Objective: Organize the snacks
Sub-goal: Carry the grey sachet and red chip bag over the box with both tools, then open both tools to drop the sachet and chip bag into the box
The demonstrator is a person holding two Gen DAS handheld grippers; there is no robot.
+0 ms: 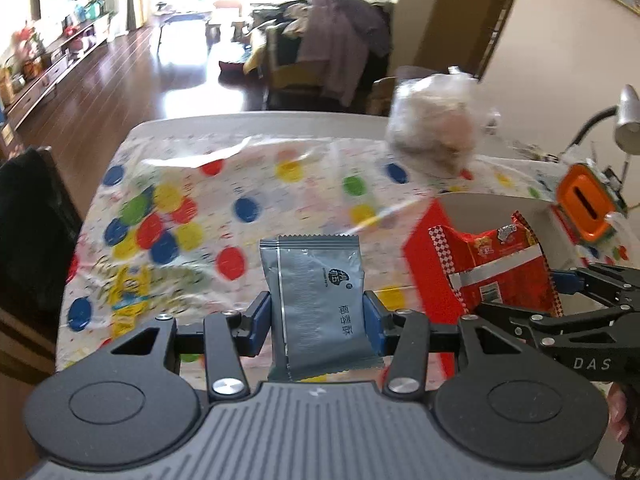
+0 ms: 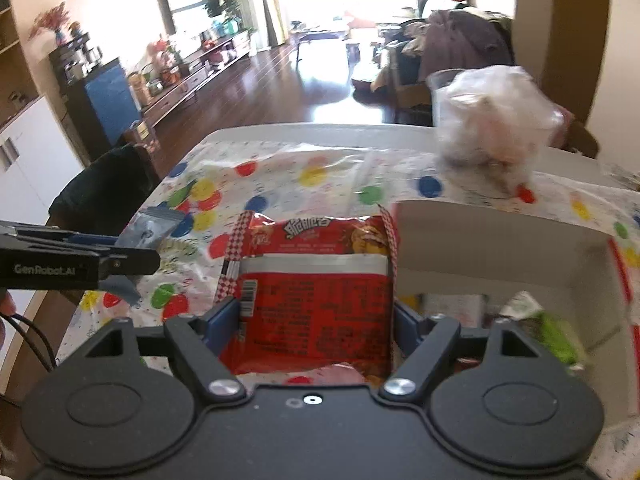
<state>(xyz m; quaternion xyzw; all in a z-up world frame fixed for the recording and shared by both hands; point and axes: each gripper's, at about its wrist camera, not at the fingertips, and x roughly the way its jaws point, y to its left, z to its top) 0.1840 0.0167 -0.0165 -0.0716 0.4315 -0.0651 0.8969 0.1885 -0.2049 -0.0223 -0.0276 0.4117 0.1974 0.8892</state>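
My left gripper (image 1: 318,322) is shut on a grey-blue snack packet (image 1: 320,300), held upright above the dotted tablecloth (image 1: 248,172). My right gripper (image 2: 318,324) is shut on a red snack bag (image 2: 316,292), lifted beside the open red-and-white box (image 2: 500,248). Seen from the left wrist, the right gripper (image 1: 560,292) with the red bag (image 1: 496,264) hangs over the box (image 1: 424,256). From the right wrist, the left gripper (image 2: 132,252) with the grey packet (image 2: 150,230) shows at the left. Inside the box lies a green packet (image 2: 556,336).
A clear bag of pale snacks (image 1: 434,124) stands at the table's far right. An orange device (image 1: 586,208) and a desk lamp (image 1: 626,120) sit at the right edge. A yellow packet (image 1: 128,300) lies on the cloth at the left. Dark chairs (image 1: 32,224) flank the table.
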